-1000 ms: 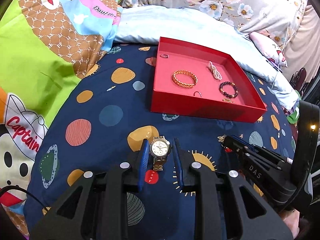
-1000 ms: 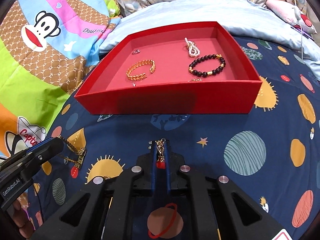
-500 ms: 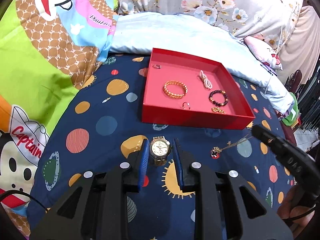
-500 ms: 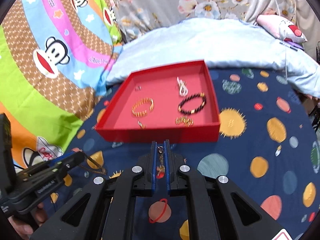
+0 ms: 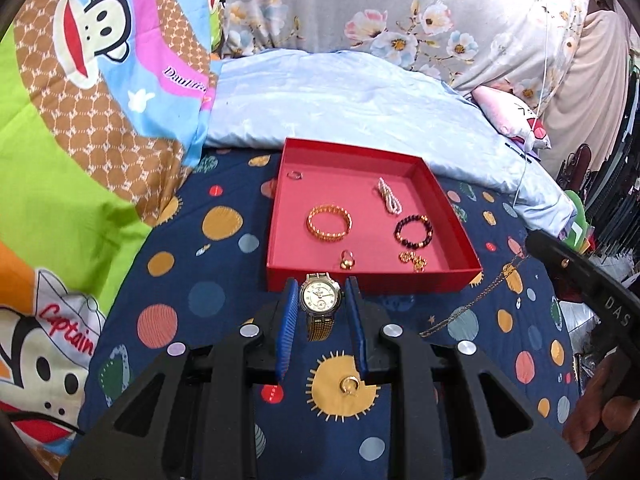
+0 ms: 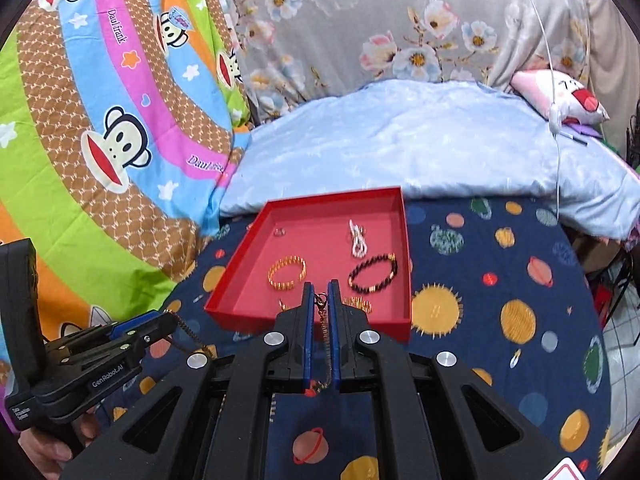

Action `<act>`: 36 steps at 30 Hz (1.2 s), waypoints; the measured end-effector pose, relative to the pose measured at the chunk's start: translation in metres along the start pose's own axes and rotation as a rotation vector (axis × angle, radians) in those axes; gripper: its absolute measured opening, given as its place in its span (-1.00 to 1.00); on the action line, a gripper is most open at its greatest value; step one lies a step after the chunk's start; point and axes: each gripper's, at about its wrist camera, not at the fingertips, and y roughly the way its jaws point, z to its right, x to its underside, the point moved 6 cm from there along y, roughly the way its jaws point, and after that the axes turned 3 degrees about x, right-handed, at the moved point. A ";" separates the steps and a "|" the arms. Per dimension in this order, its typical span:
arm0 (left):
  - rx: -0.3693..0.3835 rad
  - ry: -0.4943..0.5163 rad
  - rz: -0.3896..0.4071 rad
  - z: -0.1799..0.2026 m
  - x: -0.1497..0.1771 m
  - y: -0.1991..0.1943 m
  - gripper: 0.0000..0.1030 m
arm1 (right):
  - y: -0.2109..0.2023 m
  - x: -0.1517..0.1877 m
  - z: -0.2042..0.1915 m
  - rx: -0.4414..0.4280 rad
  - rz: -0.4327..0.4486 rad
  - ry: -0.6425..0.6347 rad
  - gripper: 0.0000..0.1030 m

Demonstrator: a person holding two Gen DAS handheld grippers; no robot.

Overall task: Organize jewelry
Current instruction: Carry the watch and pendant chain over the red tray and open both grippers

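Note:
A red tray (image 5: 372, 282) (image 6: 320, 198) on the planet-print bedspread holds a gold bracelet (image 5: 329, 223) (image 6: 287, 273), a dark bead bracelet (image 5: 413, 231) (image 6: 373, 274), a white pearl piece (image 5: 388, 201) (image 6: 357, 242) and small rings. My left gripper (image 5: 322, 300) is shut on a gold-strapped watch (image 5: 320, 305), held above the bedspread just before the tray's near wall. My right gripper (image 6: 321, 300) is shut on a thin gold chain necklace (image 6: 325, 322), which hangs down between the fingers; the chain (image 5: 472, 304) also shows in the left wrist view.
A gold ring (image 5: 349, 385) lies on the bedspread below my left gripper. A pale blue quilt (image 5: 340, 104) lies behind the tray, a cartoon monkey blanket (image 5: 80, 120) at the left, and a floral pillow (image 6: 400, 20) at the back.
Both grippers have risen and drawn back from the bedspread, carrying the watch and the necklace up. The tray now looks smaller and farther below.

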 end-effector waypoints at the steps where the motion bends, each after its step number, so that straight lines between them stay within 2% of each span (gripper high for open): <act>1: 0.002 0.003 0.003 0.000 -0.002 0.000 -0.55 | -0.001 -0.003 -0.001 0.001 0.006 -0.004 -0.88; 14: 0.028 0.055 0.048 0.012 -0.062 0.007 -0.55 | 0.000 -0.071 -0.011 -0.004 0.094 -0.051 -0.88; 23: 0.026 0.084 0.060 0.018 -0.110 0.044 -0.55 | 0.044 -0.117 -0.015 -0.011 0.098 -0.070 -0.88; 28: 0.020 0.097 0.039 0.021 -0.128 0.076 -0.55 | 0.077 -0.124 -0.016 -0.012 0.070 -0.068 -0.88; 36: 0.004 0.090 -0.004 0.019 -0.137 0.121 -0.55 | 0.121 -0.116 -0.011 -0.004 0.012 -0.061 -0.88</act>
